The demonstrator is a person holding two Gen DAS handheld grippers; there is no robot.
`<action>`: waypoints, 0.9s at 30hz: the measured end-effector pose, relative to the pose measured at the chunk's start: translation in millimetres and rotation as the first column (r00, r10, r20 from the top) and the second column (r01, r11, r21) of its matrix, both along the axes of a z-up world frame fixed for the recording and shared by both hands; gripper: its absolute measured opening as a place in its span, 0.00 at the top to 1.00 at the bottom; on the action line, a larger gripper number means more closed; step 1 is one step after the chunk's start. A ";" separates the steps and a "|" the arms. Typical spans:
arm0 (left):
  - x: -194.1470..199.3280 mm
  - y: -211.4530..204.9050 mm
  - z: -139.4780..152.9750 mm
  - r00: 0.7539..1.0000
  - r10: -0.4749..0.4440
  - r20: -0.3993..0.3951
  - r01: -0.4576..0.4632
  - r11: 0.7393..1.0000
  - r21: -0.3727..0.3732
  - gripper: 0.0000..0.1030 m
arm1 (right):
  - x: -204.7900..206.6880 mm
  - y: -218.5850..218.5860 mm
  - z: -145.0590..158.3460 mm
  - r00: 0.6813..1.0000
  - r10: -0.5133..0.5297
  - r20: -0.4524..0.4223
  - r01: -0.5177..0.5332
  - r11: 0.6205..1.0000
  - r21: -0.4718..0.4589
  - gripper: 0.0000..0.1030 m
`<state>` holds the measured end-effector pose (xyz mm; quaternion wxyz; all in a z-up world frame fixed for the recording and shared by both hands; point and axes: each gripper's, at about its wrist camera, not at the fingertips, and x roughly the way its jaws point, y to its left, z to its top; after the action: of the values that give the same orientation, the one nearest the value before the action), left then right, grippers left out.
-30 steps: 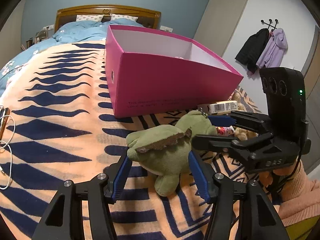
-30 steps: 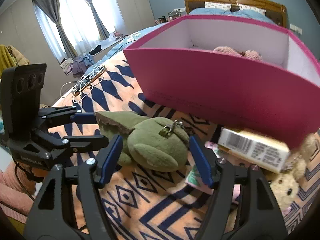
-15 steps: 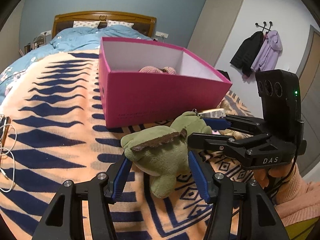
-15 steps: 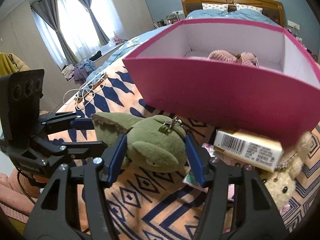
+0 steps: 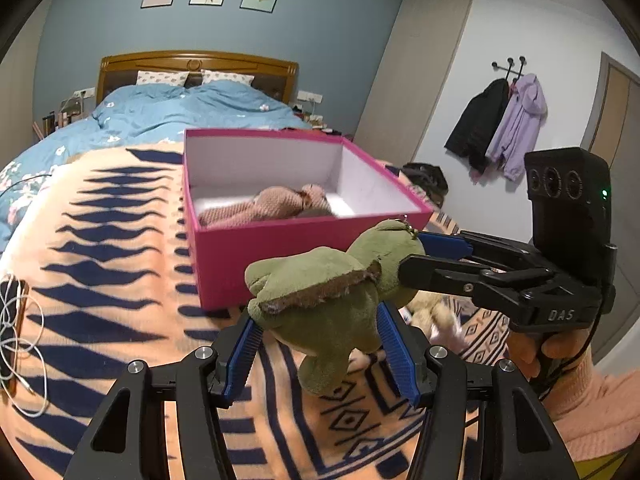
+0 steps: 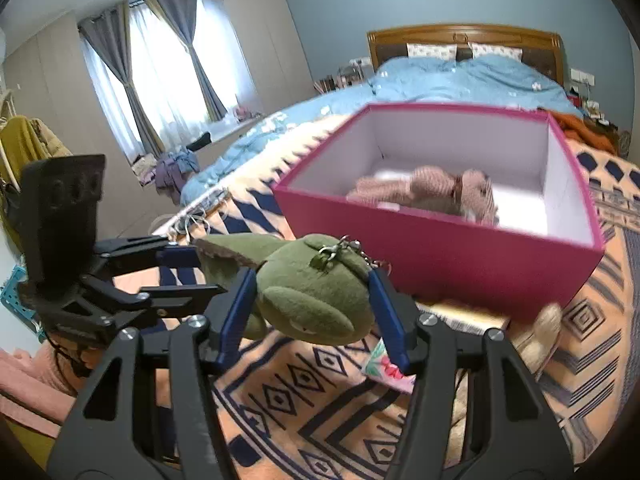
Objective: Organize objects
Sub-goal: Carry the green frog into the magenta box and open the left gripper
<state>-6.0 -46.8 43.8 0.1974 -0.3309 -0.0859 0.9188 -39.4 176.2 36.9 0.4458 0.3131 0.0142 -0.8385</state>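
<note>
- The left hand-held gripper (image 5: pixel 320 344) is clamped on the body of the green plush turtle (image 5: pixel 332 296); the right hand-held gripper (image 6: pixel 310 312) is clamped on its head end.
- The turtle hangs above the patterned blanket (image 5: pixel 100 280), just short of the pink box (image 5: pixel 280 248).
- A pink knitted toy (image 5: pixel 272 206) already lies inside the box.
- Risk: the soft plush may stretch or slip if the grippers pull apart, or its dangling leg may catch the box's near wall.
</note>
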 end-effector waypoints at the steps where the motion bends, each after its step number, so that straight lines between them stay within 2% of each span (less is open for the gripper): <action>1: -1.9 0.0 3.2 1.000 -0.001 -0.006 0.001 1.000 0.004 0.43 | -0.2 1.7 2.8 1.000 0.001 -0.009 -0.001 1.000 -0.003 0.42; 11: -25.1 3.2 40.1 0.995 0.019 -0.099 -0.023 0.999 -0.032 0.43 | -11.4 -2.3 40.8 0.991 -0.017 -0.131 0.016 1.000 -0.013 0.42; 18: -61.5 3.5 55.0 0.992 0.039 -0.121 -0.046 0.998 -0.050 0.43 | -35.9 -11.8 57.0 0.980 -0.052 -0.192 0.050 0.999 -0.017 0.42; 27: -102.9 0.0 54.8 0.992 0.064 -0.110 -0.072 0.995 -0.069 0.43 | -82.7 -22.3 60.2 0.985 -0.072 -0.160 0.070 0.997 -0.022 0.42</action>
<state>-108.9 -46.8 98.6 0.1583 -0.2848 -0.0530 0.9439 -122.0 154.0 97.1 0.4156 0.2413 0.0321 -0.8764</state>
